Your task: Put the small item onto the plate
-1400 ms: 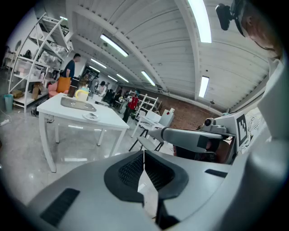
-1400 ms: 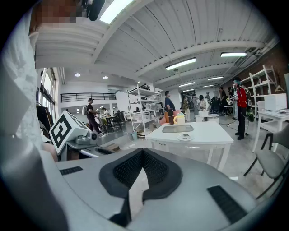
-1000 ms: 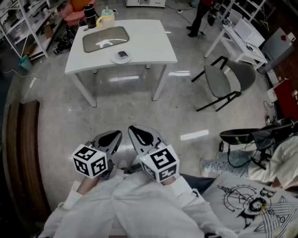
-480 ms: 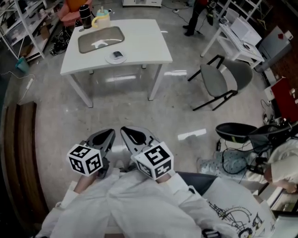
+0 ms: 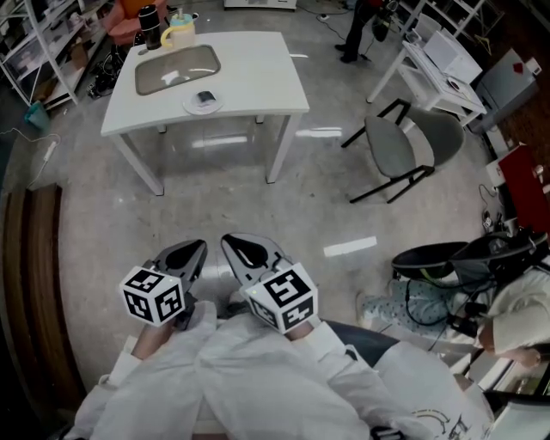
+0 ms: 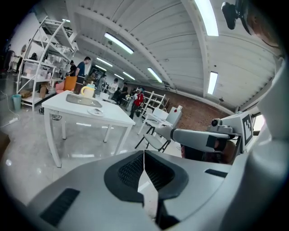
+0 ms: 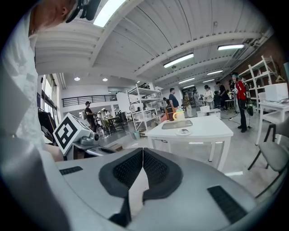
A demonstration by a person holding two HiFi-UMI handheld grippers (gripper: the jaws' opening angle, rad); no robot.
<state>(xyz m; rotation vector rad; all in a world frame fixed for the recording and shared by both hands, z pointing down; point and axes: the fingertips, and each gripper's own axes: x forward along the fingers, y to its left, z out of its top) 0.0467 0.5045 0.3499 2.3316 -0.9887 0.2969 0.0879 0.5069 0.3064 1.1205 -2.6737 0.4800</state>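
Note:
A small white plate (image 5: 202, 101) with a dark small item (image 5: 204, 97) on it sits near the front edge of the white table (image 5: 258, 77), far ahead of me. The same plate (image 7: 183, 131) shows in the right gripper view and again as the plate (image 6: 95, 112) in the left gripper view. My left gripper (image 5: 191, 254) and right gripper (image 5: 242, 247) are held close to my body over the floor, side by side. Both are shut with nothing between the jaws.
A clear tray (image 5: 175, 69), a yellow mug (image 5: 174, 34) and a dark cup (image 5: 149, 26) stand on the table's far part. A grey folding chair (image 5: 404, 150) stands right of it. Shelving (image 5: 34, 43) is at the far left, another white table (image 5: 443, 69) at the far right.
The table with the plate has shifted left and slightly up in the head view. Both grippers stay shut, close to my body, drifting a little left.

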